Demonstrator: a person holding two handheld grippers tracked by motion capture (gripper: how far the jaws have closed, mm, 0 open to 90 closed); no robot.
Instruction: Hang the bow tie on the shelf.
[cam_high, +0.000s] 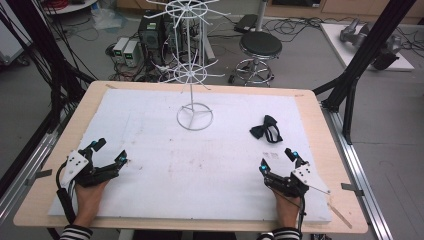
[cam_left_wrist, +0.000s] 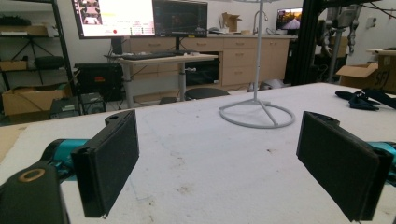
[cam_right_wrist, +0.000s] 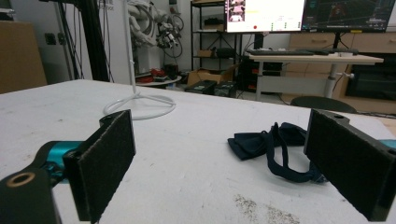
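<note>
A dark bow tie with its strap (cam_high: 266, 128) lies on the white mat (cam_high: 150, 150), right of centre. It lies just ahead of my right gripper (cam_right_wrist: 224, 168), between the wide-apart jaws' line of sight (cam_right_wrist: 273, 144). In the high view my right gripper (cam_high: 279, 159) rests open near the front right, a hand's width short of the bow tie. My left gripper (cam_high: 111, 151) rests open at the front left, nothing between its jaws (cam_left_wrist: 217, 168). A white wire display stand (cam_high: 192, 65) rises from its ring base (cam_left_wrist: 257, 114) at the back centre.
The mat covers a wooden table (cam_high: 320, 150). A black stool (cam_high: 260, 47), computer boxes (cam_high: 127, 50) and cables sit on the floor beyond the far edge. Black frame posts (cam_high: 360, 60) flank the table at right and left.
</note>
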